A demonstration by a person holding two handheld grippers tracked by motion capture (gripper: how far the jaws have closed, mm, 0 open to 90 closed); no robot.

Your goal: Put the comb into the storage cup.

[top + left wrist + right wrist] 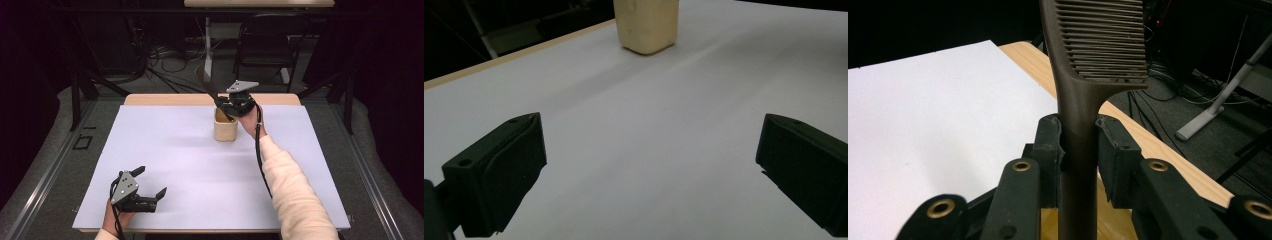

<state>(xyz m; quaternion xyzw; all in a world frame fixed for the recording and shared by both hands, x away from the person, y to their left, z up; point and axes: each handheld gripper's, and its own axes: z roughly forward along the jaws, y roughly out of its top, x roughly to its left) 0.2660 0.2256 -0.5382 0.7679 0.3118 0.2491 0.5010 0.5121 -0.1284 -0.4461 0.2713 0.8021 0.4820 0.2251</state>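
A dark brown comb (1083, 90) stands up between the jaws of my right gripper (1079, 135), which is shut on its handle. In the high view my right gripper (226, 106) hovers just over a cream-coloured cup (225, 130) at the back middle of the white sheet, and the comb (206, 82) slants up and to the left from it, its lower end at the cup's mouth. My left gripper (150, 184) rests open near the front left of the sheet with nothing between its fingers. The cup (646, 25) stands far ahead in the left gripper view.
The white sheet (165, 155) covers a wooden table (165, 99) whose far edge shows behind the cup. Beyond the table are cables, a white stand leg (207, 47) and a dark chair on the floor.
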